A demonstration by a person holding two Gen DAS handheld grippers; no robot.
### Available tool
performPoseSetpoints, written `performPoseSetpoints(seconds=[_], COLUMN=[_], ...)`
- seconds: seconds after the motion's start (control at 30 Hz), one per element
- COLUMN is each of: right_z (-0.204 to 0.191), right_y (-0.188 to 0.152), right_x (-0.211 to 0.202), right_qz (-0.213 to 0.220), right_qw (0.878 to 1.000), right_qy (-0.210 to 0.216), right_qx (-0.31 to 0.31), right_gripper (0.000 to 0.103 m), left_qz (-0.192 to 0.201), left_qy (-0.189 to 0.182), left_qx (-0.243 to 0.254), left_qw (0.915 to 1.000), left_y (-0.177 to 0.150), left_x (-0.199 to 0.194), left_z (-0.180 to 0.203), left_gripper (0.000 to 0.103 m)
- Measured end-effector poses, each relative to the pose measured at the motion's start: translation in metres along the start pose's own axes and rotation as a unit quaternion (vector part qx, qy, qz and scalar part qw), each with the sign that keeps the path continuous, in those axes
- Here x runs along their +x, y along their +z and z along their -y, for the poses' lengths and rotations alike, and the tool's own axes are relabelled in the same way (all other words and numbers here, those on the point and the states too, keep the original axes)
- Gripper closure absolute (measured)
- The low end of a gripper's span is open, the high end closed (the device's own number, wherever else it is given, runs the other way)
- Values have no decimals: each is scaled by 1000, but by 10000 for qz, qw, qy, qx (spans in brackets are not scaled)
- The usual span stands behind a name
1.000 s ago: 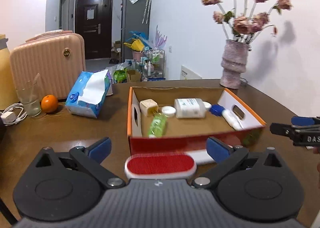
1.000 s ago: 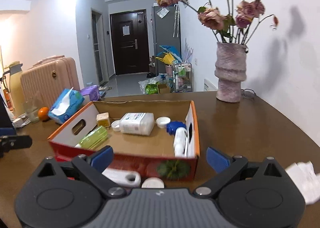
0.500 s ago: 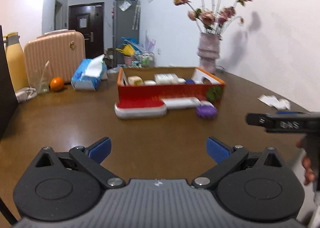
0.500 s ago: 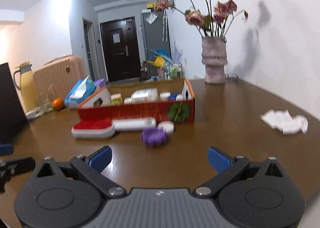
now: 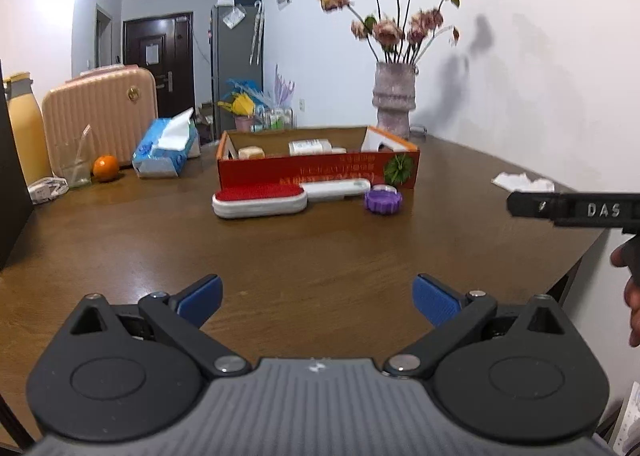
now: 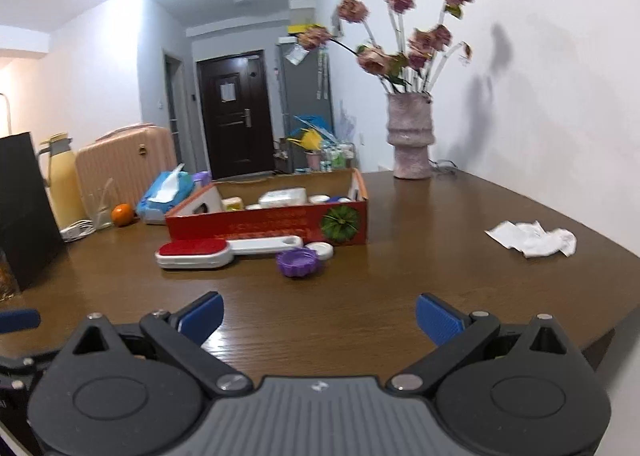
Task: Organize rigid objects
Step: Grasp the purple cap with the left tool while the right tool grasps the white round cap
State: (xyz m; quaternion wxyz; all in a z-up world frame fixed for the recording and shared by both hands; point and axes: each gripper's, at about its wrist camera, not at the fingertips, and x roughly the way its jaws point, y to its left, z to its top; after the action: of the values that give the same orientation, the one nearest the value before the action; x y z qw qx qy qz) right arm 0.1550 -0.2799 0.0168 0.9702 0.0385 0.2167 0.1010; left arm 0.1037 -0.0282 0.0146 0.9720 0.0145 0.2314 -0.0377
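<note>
Across the brown table (image 5: 280,256) the red cardboard box (image 5: 320,175) sat well away from both grippers, where a second earlier I had it filling the lower half of each view. I had drawn the left gripper (image 5: 318,298) back toward the near edge, and its blue pads stood wide apart with nothing between them. The right gripper (image 6: 319,316) was likewise spread wide and empty, pulled back the same way. Bottles and small jars lay inside the box as before. Just in front of it the red-faced lint brush (image 6: 196,253) rested flat, its white handle running along the box wall, with the purple lid (image 6: 298,262) and a white cap (image 6: 321,251) close beside. Off to the right a crumpled tissue (image 6: 534,238) had come into the left camera's view since then.
</note>
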Motion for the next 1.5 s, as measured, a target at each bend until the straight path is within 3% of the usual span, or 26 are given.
performPoseSetpoints(seconds=[0.23,0.47,0.93,1.0,1.03,1.07,1.2,1.27,1.4,1.5], right_z=[15,40,83,84,84,84,76,65,32,4], right_y=[-10,-8,33,38,42,45,59,64,64,57], right_x=[25,62,165,178,185,192,223,242,274,288], right_qz=[-182,-456,-537,-560,-581,-609,-810,-1001,-1434,-1582], right_qw=[9998,9985,9980,9981,9981,9980,9961,9934,9839,9777], right_qy=[-81,-117,4,27,60,98,361,525,775,773], right_qx=[95,262,347,256,208,166,-9,-191,-728,-1145], right_gripper=[0,0,1,1,1,1,1,1,7,9], left_qz=[-297,-620,-1044,-1054,-1030,-1038,-1173,-1062,-929,-1039], left_qy=[-43,-136,-387,-445,-459,-455,-667,-749,-490,-287], left_qx=[213,18,406,422,428,445,256,119,-227,-718], left_qw=[9993,9980,9929,9925,9927,9926,9905,9914,9942,9916], left_y=[14,45,87,91,93,94,92,89,81,80], left_x=[47,121,259,271,277,282,282,269,250,248], left_z=[12,32,77,80,80,79,66,53,20,-7], left_gripper=[0,0,1,7,22,45,48,48,48,48])
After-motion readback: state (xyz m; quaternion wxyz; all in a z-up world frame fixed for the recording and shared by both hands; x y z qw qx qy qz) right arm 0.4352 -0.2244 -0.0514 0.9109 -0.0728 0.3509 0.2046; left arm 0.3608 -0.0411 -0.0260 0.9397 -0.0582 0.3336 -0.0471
